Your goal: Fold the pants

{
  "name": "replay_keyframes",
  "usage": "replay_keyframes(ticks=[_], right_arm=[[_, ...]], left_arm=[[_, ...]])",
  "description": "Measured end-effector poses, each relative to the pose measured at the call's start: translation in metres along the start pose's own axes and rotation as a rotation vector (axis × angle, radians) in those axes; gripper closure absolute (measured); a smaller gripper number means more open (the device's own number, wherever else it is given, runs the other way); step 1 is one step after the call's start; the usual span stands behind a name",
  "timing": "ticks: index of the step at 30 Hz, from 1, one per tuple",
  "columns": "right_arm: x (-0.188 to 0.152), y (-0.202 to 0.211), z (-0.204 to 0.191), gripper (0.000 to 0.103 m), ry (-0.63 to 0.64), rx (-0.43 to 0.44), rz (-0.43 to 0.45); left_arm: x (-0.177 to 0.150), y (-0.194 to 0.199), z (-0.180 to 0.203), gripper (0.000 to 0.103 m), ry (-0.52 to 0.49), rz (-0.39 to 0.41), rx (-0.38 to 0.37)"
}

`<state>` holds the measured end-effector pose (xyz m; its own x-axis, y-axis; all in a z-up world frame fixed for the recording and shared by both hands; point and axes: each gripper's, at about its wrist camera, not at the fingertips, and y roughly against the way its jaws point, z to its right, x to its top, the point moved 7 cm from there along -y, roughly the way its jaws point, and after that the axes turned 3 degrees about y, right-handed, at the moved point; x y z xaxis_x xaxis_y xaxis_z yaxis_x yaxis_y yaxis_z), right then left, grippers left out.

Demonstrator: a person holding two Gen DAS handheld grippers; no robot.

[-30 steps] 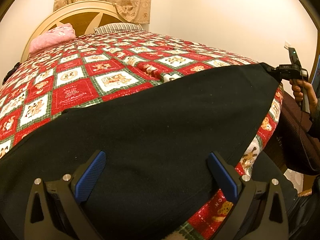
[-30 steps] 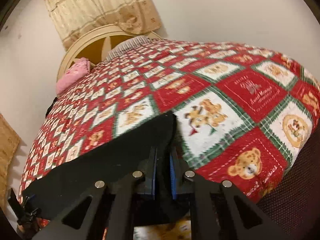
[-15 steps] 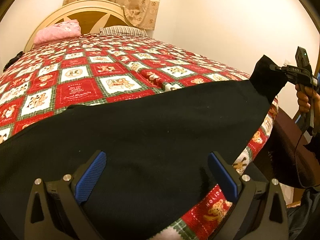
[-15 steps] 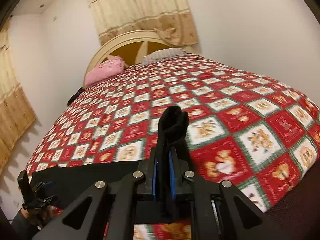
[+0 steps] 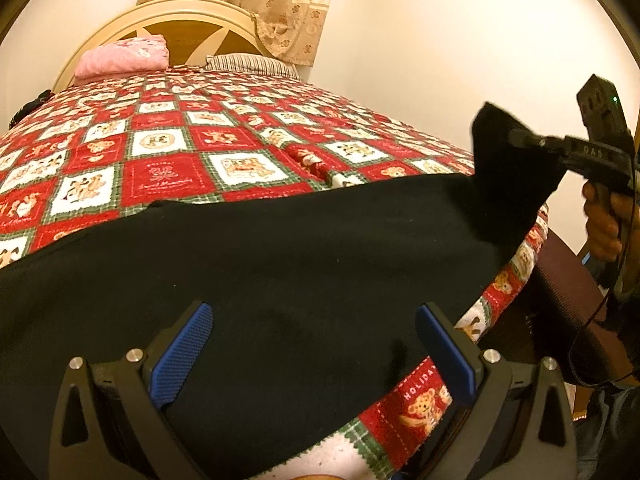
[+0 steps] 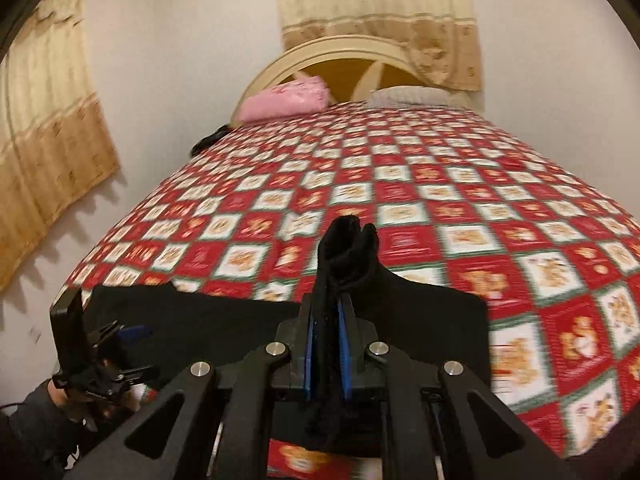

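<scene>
Black pants lie spread across the near edge of a bed. My left gripper is open, its blue pads wide apart just above the cloth. My right gripper is shut on a bunched corner of the pants and holds it lifted above the bed. In the left wrist view the right gripper shows at the right with the raised corner hanging from it. In the right wrist view the left gripper shows at the lower left over the pants' far end.
The bed has a red, white and green teddy-bear quilt. A pink pillow, a striped pillow and a cream headboard are at the far end. A wall with curtains stands behind. A dark bed frame edge is at right.
My right gripper has lifted the pants corner up off the quilt and swung it higher. My left gripper stays open over the cloth, tilted slightly lower.
</scene>
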<state>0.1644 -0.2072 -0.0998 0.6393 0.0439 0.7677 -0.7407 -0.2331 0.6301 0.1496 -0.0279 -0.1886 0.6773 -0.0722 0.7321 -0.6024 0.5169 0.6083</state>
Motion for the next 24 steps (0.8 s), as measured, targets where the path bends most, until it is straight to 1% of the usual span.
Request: replay_keyframes(ticks=[5,8,10,12,13,14,17,19,22,24], right_arm=[[-0.020,-0.042,-0.048,0.092,0.068,0.048,-0.061],[-0.038,-0.070,-0.066,0.092,0.122,0.052,-0.115],[-0.051,-0.085,-0.070,0.091,0.131,0.064,-0.166],[-0.065,-0.096,-0.069,0.081,0.114,0.096,-0.206],[-0.071,-0.097,-0.069,0.067,0.113,0.122,-0.220],[-0.075,-0.093,-0.070,0.059,0.116,0.148,-0.218],[-0.081,-0.076,-0.072,0.058,0.137,0.216,-0.195],[-0.084,-0.066,-0.068,0.058,0.143,0.223,-0.181],[-0.084,-0.056,-0.057,0.058,0.115,0.227,-0.160],[-0.080,-0.044,-0.044,0.058,0.079,0.234,-0.113]], left_arm=[[0.001,0.004,0.000,0.000,0.012,0.003,-0.008],[0.001,0.005,0.002,0.000,0.013,-0.002,-0.014],[0.002,0.004,0.003,0.000,0.014,-0.007,-0.015],[0.002,0.002,0.005,0.000,0.018,-0.010,-0.022],[0.003,0.001,0.006,0.000,0.022,-0.013,-0.031],[0.004,0.000,0.008,0.000,0.028,-0.017,-0.042],[0.006,-0.005,0.015,0.000,0.030,-0.027,-0.066],[0.009,-0.010,0.025,0.000,0.016,-0.037,-0.077],[0.014,-0.015,0.043,0.000,-0.012,-0.042,-0.103],[0.018,-0.019,0.059,0.000,-0.027,-0.046,-0.132]])
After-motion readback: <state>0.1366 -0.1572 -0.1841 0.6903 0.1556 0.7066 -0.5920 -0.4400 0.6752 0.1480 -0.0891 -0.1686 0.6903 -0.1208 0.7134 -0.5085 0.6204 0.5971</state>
